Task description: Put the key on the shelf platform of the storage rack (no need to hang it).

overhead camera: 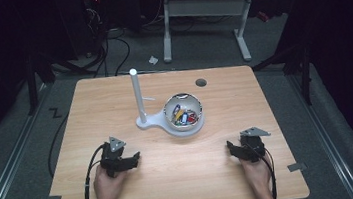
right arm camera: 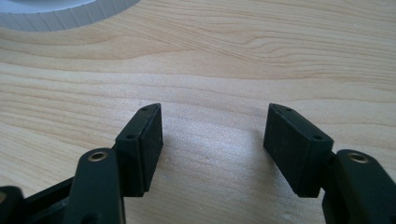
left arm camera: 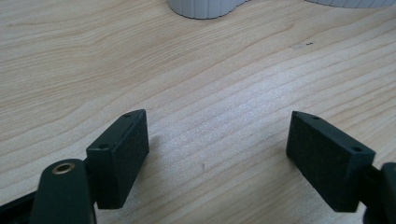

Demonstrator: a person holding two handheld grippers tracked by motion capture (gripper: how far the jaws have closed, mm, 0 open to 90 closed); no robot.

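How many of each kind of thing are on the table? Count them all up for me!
White bowl holding small colourful bits, too small to count: 1
White upright post on the bowl's stand: 1
Black tongs, left and right, both open: 2
Dark round hole in the table: 1
Total: 5

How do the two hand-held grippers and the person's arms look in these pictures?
Both are black. The left hand-held gripper and the right hand-held gripper each carry a grey three-cornered plate on top and trail a black cable. Each has two flat, rectangular jaws with matte pads and small screw holes; a brass-coloured ring sits at the jaw arm. The forearms are bare, with no sleeves visible.
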